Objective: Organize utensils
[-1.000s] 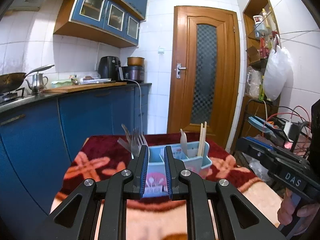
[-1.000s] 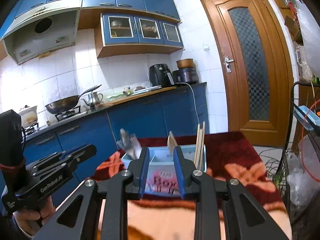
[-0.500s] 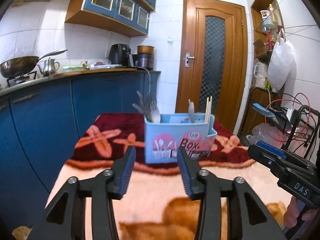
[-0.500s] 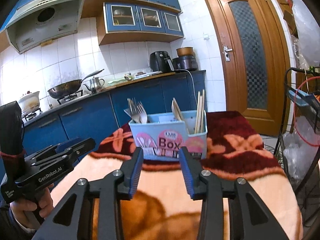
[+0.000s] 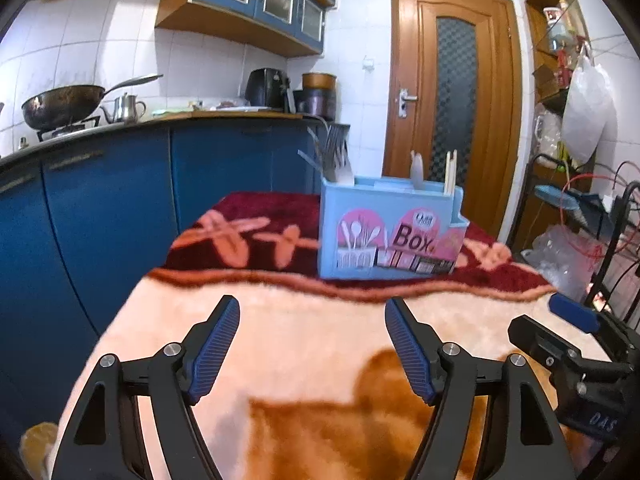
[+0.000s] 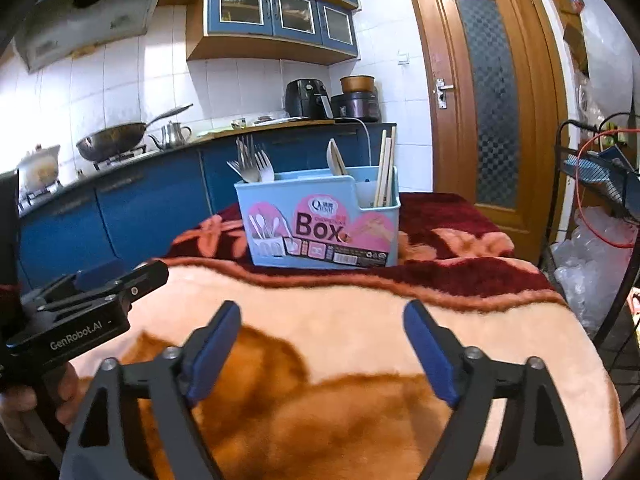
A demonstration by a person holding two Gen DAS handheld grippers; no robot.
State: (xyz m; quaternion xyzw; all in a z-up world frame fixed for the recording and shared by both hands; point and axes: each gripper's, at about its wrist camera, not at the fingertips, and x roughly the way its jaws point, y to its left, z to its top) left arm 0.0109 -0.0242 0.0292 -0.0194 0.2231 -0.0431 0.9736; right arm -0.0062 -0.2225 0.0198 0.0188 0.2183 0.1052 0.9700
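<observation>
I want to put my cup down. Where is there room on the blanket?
The pale blanket between the box and the two open grippers, left and right, is bare. The dark red strip left of the box is also free. Inside the box it is crowded with forks and chopsticks.

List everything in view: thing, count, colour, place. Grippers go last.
utensil box: one, light blue, on the dark red part of the blanket
forks: several, silver, left compartment
spoon: one, pale, middle compartment
chopsticks: one pair, wooden, right compartment
blanket: one, peach, brown and dark red, covering the table
wok: one, dark, on the stove
kettle: one, silver, beside the wok
door: one, wooden, right of the counter
left gripper: black with blue pads, open, empty
right gripper: same, open, empty
</observation>
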